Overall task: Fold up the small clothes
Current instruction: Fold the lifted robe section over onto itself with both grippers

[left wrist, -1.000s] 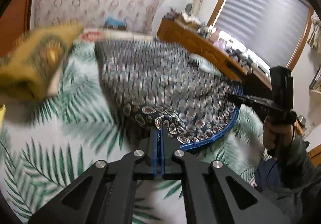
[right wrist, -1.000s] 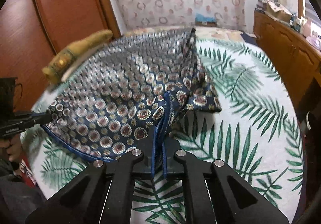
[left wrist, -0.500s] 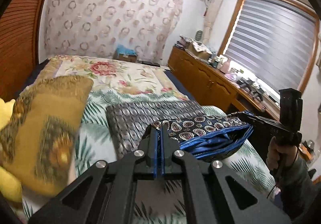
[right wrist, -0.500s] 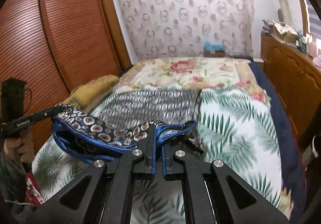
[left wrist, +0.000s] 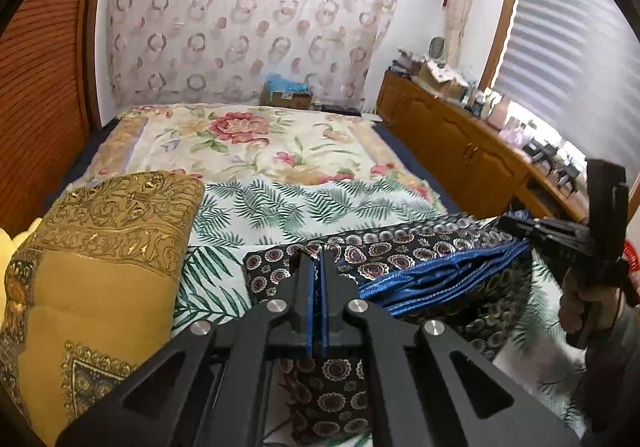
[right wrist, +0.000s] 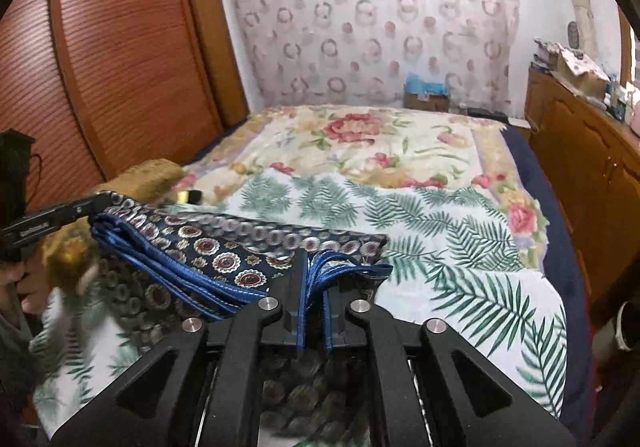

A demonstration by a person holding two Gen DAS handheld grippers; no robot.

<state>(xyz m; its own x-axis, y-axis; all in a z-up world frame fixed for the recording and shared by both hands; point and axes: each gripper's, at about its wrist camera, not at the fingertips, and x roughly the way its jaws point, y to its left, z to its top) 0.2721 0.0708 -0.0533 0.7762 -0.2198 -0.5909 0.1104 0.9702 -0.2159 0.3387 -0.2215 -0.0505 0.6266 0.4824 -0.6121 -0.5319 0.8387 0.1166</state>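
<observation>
A navy cloth [left wrist: 400,251] with round medallions and a blue hem hangs stretched between my two grippers above the bed, doubled into several layers. My left gripper [left wrist: 316,261] is shut on its left corner, and more of the cloth drapes below the fingers. In the right wrist view the cloth [right wrist: 208,247] runs left to the left gripper [right wrist: 100,203]. My right gripper [right wrist: 316,275] holds the bunched blue hem between its fingers, and its jaws are opening slightly. The left wrist view shows the right gripper [left wrist: 510,223] at the cloth's far corner, held by a hand [left wrist: 580,307].
The bed carries a palm-leaf sheet [left wrist: 280,207] and a floral blanket [left wrist: 240,135] farther back. A mustard cushion [left wrist: 100,247] lies at the left. A wooden sideboard [left wrist: 460,151] lines the right wall, a brown wardrobe [right wrist: 120,67] the left. A cardboard box [left wrist: 286,97] sits beyond the bed.
The cloth lay spread wide on the bed; both grippers have lifted its near edge and carried it forward, so it now hangs in folded layers. The right fingers have parted a little.
</observation>
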